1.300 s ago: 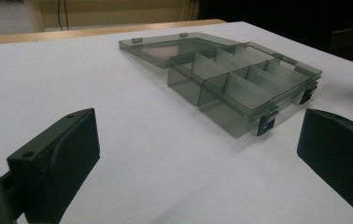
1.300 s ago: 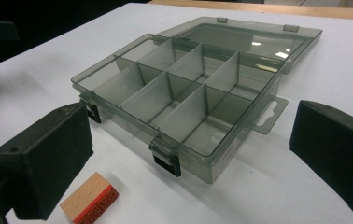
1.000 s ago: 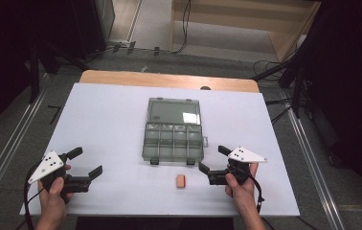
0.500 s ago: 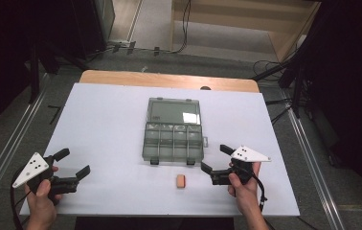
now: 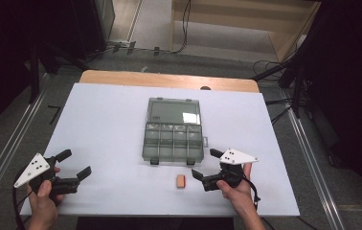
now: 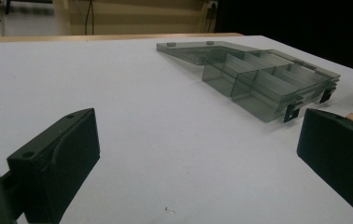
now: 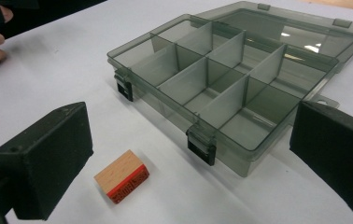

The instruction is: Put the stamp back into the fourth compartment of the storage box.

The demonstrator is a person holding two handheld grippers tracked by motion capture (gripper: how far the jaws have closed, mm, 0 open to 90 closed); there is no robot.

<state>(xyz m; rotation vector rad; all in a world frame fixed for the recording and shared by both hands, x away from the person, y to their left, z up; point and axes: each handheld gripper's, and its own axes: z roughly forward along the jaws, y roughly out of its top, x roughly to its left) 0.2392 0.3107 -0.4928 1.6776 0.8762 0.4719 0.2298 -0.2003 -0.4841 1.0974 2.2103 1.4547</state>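
Observation:
A clear grey compartment box lies open in the middle of the white table, its lid folded back; its several compartments look empty. A small wooden stamp block with a red base lies just in front of the box. My right gripper is open, low over the table right of the block, jaws pointing left toward it. My left gripper is open at the front left corner, nothing between its jaws. The box is far to its right.
The table's wooden far edge borders a floor with cables and dark stands. Metal rails run along both sides of the table. White surface stretches between the left gripper and the box.
My left gripper has drawn back toward the front left corner of the table. The right gripper has shifted slightly toward the front edge. Box and block have not moved.

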